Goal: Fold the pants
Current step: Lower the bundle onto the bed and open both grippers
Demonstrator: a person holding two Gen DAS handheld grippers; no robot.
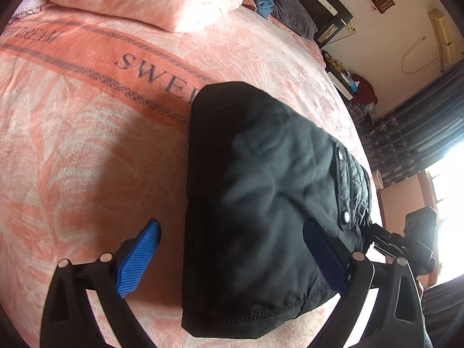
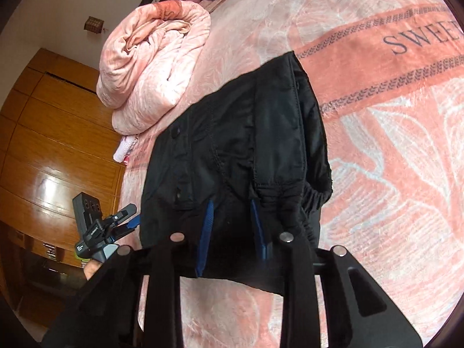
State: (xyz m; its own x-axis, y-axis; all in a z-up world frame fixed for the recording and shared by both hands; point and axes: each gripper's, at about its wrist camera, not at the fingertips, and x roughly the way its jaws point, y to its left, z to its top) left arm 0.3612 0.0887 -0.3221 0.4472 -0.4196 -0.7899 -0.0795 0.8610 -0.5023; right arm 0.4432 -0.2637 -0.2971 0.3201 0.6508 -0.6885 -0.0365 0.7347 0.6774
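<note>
Both grippers are black, angular frames with round silver screw heads at the joints. The left gripper has ribbed blue pads. The right gripper wears thinner blue pads.

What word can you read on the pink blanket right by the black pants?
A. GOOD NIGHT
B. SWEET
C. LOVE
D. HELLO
B: the pink blanket has "SWEET" in dark letters on its orange stripe, just beyond the folded black pants; the left wrist view shows the same word partly hidden behind them.
</note>
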